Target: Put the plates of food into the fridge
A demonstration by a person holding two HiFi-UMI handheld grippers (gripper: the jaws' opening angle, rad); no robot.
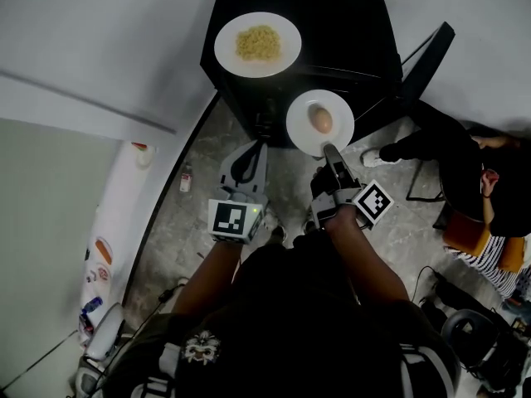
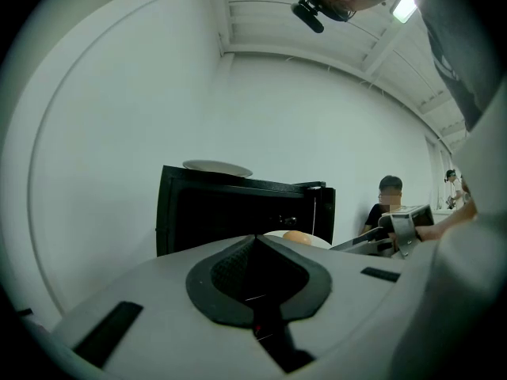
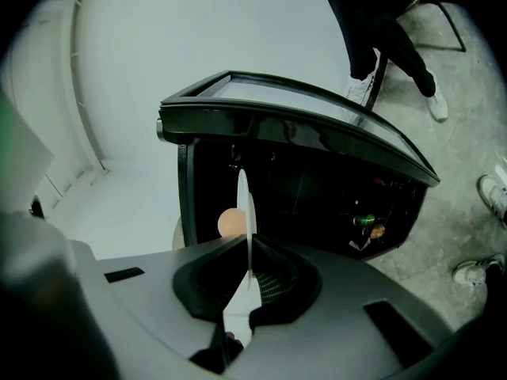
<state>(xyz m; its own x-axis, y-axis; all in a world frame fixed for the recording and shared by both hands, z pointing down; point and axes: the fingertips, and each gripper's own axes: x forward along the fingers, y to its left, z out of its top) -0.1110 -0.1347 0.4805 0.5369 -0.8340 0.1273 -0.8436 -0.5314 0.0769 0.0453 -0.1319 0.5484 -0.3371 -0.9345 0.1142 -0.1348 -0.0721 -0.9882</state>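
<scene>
White walls and a grey stone floor surround a small black fridge [image 1: 332,23] with its door open. The left gripper [image 1: 253,152] has its fingers pressed together on nothing. 1 plate of noodles [image 1: 257,44] sits on the fridge top, well beyond them. The right gripper [image 1: 331,149] pinches the rim of 1 plate [image 1: 300,114] carrying a brown egg [image 1: 321,119], which lies just past its fingertips.

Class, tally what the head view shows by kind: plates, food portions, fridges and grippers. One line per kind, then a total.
Plates: 2 (pasta plate, egg plate)
Food portions: 2 (pasta, egg)
Fridges: 1 (black fridge)
Grippers: 2 (left gripper, right gripper)
Total: 7
</scene>
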